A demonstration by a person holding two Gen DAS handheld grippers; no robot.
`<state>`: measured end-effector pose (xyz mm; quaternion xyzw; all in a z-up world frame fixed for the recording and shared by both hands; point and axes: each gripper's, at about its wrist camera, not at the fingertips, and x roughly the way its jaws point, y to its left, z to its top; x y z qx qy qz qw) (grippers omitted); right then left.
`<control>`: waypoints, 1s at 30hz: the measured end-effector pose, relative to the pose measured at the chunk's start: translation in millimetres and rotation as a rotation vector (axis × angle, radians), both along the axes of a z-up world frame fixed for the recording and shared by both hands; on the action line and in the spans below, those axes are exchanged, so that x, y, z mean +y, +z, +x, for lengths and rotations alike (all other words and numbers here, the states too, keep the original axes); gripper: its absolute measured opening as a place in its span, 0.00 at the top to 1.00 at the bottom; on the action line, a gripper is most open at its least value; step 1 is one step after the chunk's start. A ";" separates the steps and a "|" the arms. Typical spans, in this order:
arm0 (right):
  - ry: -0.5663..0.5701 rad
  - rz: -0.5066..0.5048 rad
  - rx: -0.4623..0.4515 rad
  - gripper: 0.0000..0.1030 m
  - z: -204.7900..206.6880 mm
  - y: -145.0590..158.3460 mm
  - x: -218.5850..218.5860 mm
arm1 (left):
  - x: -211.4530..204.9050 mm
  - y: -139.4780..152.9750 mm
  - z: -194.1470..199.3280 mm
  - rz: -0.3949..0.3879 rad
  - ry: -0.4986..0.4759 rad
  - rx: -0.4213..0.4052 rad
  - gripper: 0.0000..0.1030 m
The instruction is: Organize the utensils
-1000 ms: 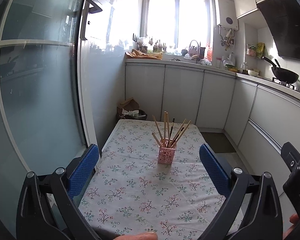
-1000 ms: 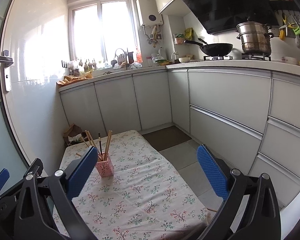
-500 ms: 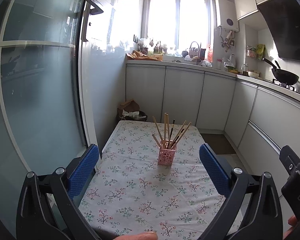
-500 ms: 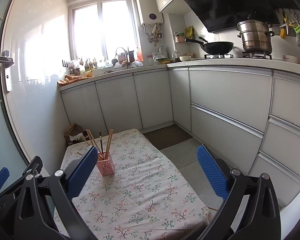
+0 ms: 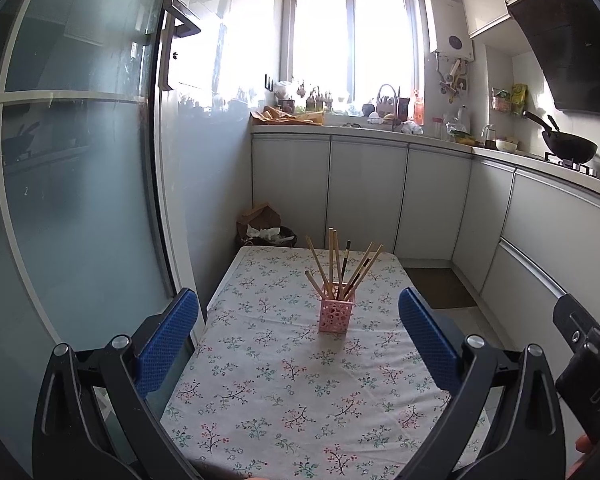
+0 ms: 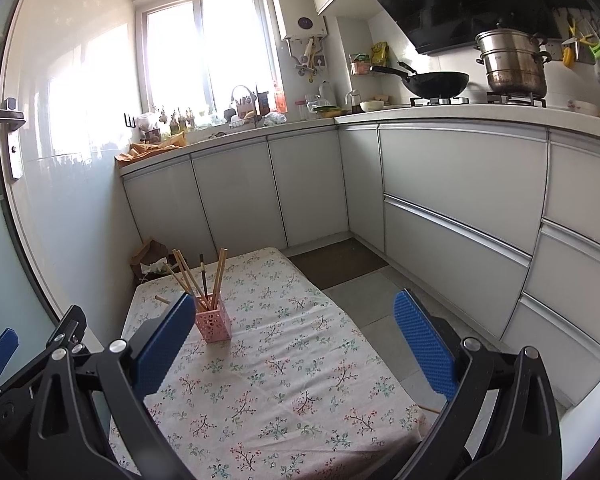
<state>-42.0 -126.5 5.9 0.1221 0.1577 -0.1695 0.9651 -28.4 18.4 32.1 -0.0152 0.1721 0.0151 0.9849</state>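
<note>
Chopsticks (image 5: 342, 266) in holder (image 5: 336, 314) on floral tablecloth (image 5: 259, 400).

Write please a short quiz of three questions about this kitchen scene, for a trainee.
1. True or false: the left gripper holds a chopstick.
2. The chopsticks stand in: A) the holder B) the wok C) the steamer
3. Fill in: the holder stands on the ___.

Key: 1 false, both grippers (right) are open and empty; 2 A; 3 table.
</note>
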 end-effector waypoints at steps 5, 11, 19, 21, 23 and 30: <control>-0.008 0.003 -0.013 0.06 -2.9 0.7 -2.3 | -0.8 -0.8 0.6 0.003 -0.006 -0.003 0.07; -0.011 0.007 -0.012 0.06 -3.5 -2.2 -3.0 | -3.0 -1.1 0.4 0.010 -0.014 0.008 0.07; -0.017 0.004 -0.008 0.06 -3.3 -2.8 -3.1 | -0.5 -2.9 2.9 -0.004 -0.011 0.022 0.07; -0.018 0.002 -0.007 0.06 -2.9 -3.3 -2.6 | 0.1 -2.7 3.2 -0.005 -0.011 0.023 0.07; -0.020 0.000 -0.005 0.06 -2.0 -3.4 -2.7 | 0.5 -3.0 3.4 -0.007 -0.010 0.025 0.07; -0.025 -0.009 0.008 0.06 -0.3 -7.3 -0.7 | 2.2 -3.6 4.3 -0.010 -0.012 0.029 0.07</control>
